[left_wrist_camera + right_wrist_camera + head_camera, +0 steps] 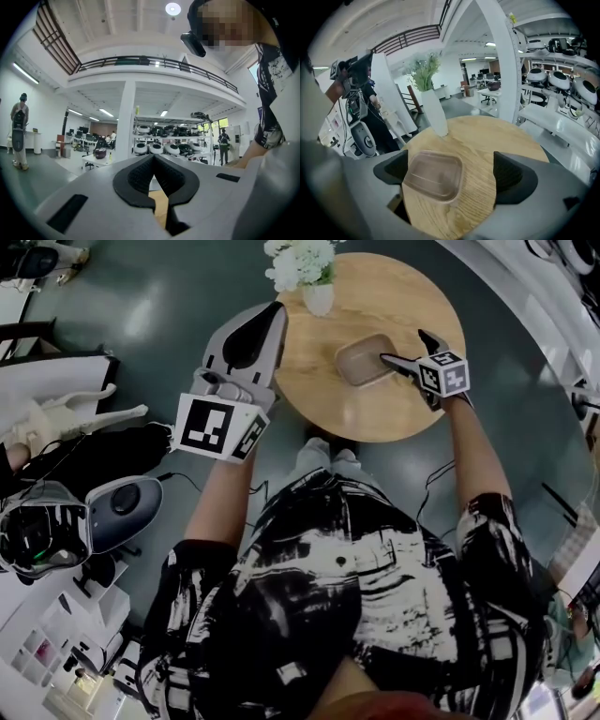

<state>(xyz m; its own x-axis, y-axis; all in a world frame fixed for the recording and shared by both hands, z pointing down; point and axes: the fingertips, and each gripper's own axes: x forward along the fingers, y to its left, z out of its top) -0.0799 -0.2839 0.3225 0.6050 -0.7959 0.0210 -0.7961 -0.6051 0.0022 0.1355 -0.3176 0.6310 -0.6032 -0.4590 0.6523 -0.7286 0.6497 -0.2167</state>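
Right gripper view: right gripper (452, 172) spread wide over the brown plastic container (432, 176) on the round table (497, 136), left gripper (153, 161) pinched together, empty. Container hugs one jaw, so closing might skid it.

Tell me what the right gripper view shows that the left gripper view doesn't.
Only the right gripper view: the right tongs open, a brownish tray seen between them, and a white vase of flowers. Only the left gripper view: the left tongs shut with nothing in them, and a person with a backpack far off. Both: the wooden table, the shelves of round white devices and a white column.
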